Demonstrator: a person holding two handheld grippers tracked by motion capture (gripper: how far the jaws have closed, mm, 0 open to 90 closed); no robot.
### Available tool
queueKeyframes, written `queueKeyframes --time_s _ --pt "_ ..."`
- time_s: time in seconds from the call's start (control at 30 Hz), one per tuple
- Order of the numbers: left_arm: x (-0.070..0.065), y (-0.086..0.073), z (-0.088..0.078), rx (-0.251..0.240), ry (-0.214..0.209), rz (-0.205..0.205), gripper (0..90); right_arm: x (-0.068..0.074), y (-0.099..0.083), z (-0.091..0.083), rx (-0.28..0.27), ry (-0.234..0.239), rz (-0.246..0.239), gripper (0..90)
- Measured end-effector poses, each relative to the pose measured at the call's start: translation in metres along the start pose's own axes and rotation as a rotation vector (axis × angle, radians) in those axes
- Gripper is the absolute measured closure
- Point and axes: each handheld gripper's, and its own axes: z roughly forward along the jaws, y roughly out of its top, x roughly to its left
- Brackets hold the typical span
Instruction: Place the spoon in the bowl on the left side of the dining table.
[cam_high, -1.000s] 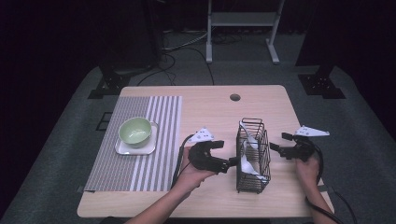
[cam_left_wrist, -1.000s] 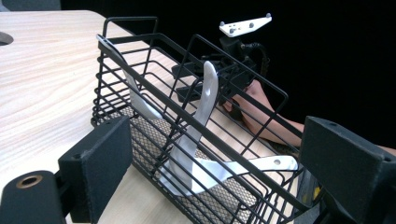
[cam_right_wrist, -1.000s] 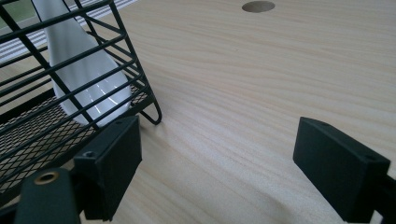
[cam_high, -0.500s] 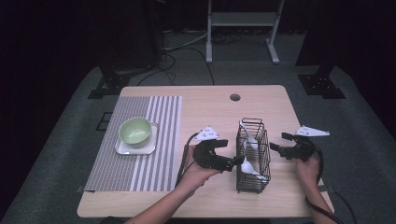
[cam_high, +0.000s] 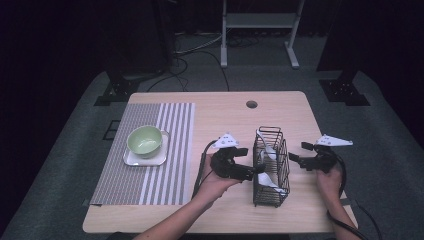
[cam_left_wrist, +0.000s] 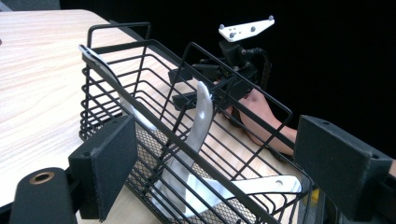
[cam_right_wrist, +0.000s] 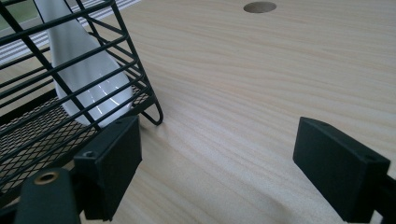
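On the wooden surface (cam_high: 220, 115), a black wire basket (cam_high: 270, 167) holding white spoons (cam_left_wrist: 198, 135) stands between the left gripper (cam_high: 250, 172) and right gripper (cam_high: 295, 154), both with jaws spread open.

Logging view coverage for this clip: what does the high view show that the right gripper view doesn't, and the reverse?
High view alone: green bowl on a white plate, both hands, the left tongs at the basket. Right gripper view alone: the basket's wire foot on the wood. Both: wire basket, white utensils, cable hole, striped mat, right tongs open.
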Motion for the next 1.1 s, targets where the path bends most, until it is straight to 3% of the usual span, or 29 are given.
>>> queueKeyframes --time_s 0.27,0.5,0.7,0.83,0.87,1.1 --pt "-0.004 0.001 0.005 0.012 0.016 0.005 15.0 0.000 0.000 0.000 -0.004 0.002 -0.002 14.3" --pt "-0.005 0.002 0.007 0.016 0.042 0.002 23.4 0.000 0.000 0.000 -0.003 0.003 -0.003 14.3" --pt "-0.008 0.006 0.009 0.004 0.087 0.041 39.0 0.000 0.000 0.000 -0.005 0.005 -0.004 14.3" --pt "-0.009 0.007 0.012 0.007 0.101 0.065 47.6 0.000 0.000 0.000 -0.005 0.005 -0.005 14.3" --pt "-0.009 0.007 0.013 0.006 0.099 0.076 53.2 0.000 0.000 0.000 -0.005 0.006 -0.005 14.3" --pt "-0.011 0.009 0.013 0.015 0.122 0.106 64.5 0.000 0.000 0.000 -0.005 0.006 -0.005 14.3"
